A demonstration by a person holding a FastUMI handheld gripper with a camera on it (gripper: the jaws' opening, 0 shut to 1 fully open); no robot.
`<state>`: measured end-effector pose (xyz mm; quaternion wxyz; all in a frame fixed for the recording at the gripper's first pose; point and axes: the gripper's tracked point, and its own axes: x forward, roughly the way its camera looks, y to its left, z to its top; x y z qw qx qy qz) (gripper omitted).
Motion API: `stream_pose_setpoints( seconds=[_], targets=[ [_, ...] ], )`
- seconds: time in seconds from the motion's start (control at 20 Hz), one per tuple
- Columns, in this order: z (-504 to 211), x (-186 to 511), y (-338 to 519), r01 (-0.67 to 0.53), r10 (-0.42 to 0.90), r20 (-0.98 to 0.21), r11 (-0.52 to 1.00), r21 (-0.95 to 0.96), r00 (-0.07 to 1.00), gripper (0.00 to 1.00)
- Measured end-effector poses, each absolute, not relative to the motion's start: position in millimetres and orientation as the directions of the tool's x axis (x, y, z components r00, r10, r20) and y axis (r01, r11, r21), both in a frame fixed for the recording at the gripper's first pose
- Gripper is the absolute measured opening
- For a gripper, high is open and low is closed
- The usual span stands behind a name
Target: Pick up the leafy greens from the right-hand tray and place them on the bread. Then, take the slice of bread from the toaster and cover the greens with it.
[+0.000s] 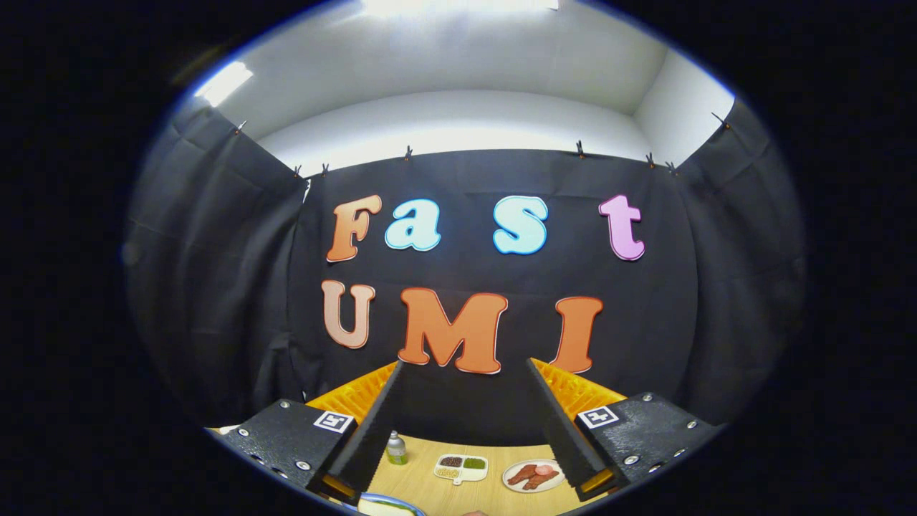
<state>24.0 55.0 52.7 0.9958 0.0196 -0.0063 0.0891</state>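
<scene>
The gripper [466,423] hangs high above a wooden table [430,487], fingers spread wide with nothing between them. Far below sit a small bottle [395,449], a divided tray [461,468] and a plate of meat [533,475]; the bread with greens [387,507] lies nearest, by the left finger.

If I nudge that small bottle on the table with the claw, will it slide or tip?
The small bottle stands upright and looks narrow for its height, so a high push would probably tip it. The wooden table looks smooth, so a low push may slide it. The claw is open, well above it.

On the table [430,494], a bottle [396,449] stands left of a divided tray [461,469]; a plate [534,476] lies right.
</scene>
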Motion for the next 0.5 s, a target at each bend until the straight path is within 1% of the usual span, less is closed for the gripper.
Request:
stream_pose_setpoints(
  seconds=[0.2,0.5],
  targets=[
    [65.3,26.7,49.5,-0.160,0.159,0.077,0.987,0.009,0.984,0.98],
    [61.3,33.2,42.0,-0.125,0.125,0.073,0.992,-0.005,0.990,0.98]
  ],
)
